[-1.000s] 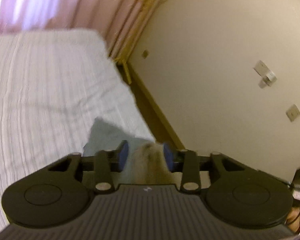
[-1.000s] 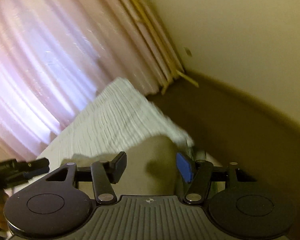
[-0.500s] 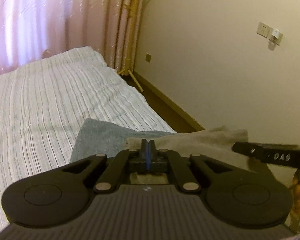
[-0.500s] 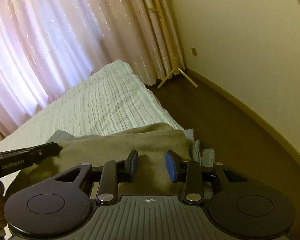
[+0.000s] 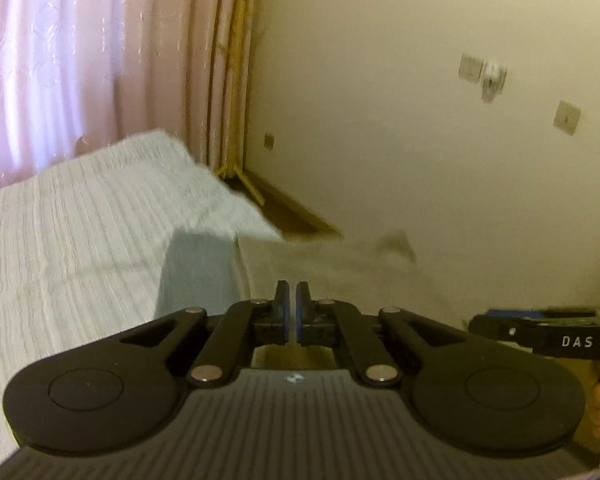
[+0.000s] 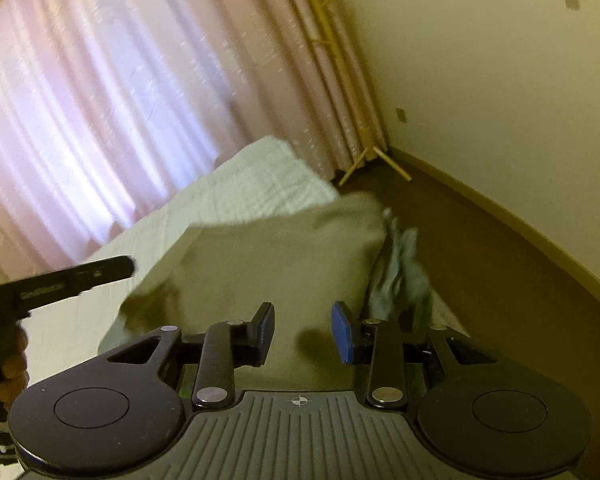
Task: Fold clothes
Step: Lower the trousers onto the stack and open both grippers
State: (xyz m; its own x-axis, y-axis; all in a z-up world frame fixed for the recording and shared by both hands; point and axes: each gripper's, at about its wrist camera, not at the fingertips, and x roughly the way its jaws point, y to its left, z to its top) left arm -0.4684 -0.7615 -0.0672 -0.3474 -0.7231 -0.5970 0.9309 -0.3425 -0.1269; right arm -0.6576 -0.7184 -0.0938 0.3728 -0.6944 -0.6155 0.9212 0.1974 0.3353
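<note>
My left fingers [image 5: 291,304] are pressed together, only a sliver of light showing between the blue pads, and the beige garment [image 5: 332,276] begins right at their tips — I judge that a thin edge of it is pinched there, though the pads hide the cloth itself. My right fingers [image 6: 304,330] stand partly apart with the same beige cloth filling the gap between them; whether the pads actually press on it I cannot tell, since a strip of fabric shows on either side of the opening. From both sets of fingers the garment runs forward and away, out toward the far corner of the bed [image 5: 80,216], with its near edge stretched crosswise between my two hands. So the long axis for the next fold lies left to right, from one gripper to the other. In the right view the left gripper sits off to the left, level with mine, and neither hand looks nearer. A grey-blue cloth [image 5: 198,264] lies flat on the bed just left of the beige one, and grey fabric [image 6: 398,276] bunches at its right side — I would keep the fold clear of both.
</note>
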